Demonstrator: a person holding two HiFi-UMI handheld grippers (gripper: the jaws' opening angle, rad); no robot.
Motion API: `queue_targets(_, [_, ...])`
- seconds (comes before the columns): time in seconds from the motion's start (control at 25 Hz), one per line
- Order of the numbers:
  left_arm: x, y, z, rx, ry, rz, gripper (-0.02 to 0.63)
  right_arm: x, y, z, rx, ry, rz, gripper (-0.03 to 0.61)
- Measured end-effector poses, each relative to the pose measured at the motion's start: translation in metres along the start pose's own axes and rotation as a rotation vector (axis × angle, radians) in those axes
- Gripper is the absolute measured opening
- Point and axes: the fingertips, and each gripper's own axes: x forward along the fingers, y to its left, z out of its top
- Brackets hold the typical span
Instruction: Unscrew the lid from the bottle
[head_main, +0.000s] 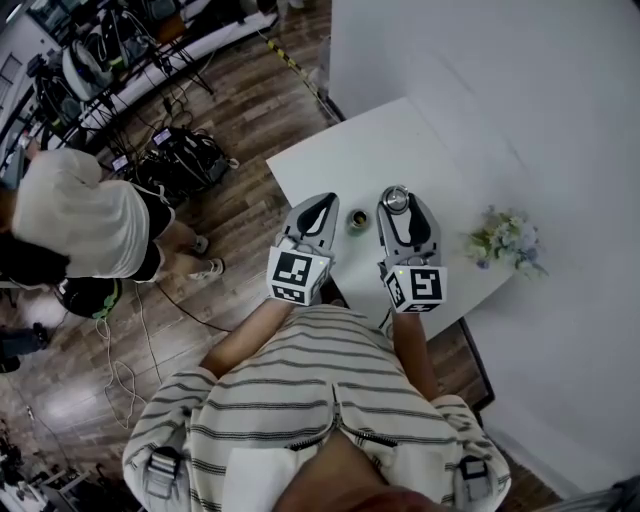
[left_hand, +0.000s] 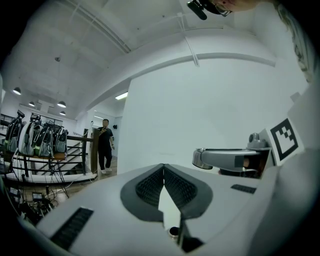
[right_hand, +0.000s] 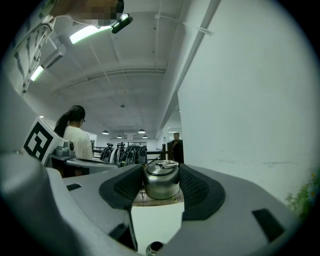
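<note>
In the head view the small open bottle (head_main: 357, 220) stands on the white table (head_main: 400, 140), between my two grippers. My right gripper (head_main: 397, 196) is shut on the round steel lid (head_main: 396, 200), which is off the bottle and just to its right. The right gripper view shows the lid (right_hand: 161, 181) upright, with both pads against its sides. My left gripper (head_main: 322, 204) hovers left of the bottle, shut and empty. In the left gripper view its pads (left_hand: 150, 185) meet with nothing between them, and the lid (left_hand: 200, 159) shows off to the right.
A small bunch of pale flowers (head_main: 505, 240) lies on the table to the right. The table's near-left edge runs close under the grippers. A person in a white shirt (head_main: 80, 215) stands on the wooden floor at left, by cables and gear (head_main: 180, 155).
</note>
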Motion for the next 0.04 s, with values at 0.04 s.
queue_targets(0.04, [-0.0007, -0.0004, 0.0002, 0.000, -0.002, 0.001, 0.000, -0.0003, 0.0000, 0.0002, -0.002, 0.000, 0.000, 0.241])
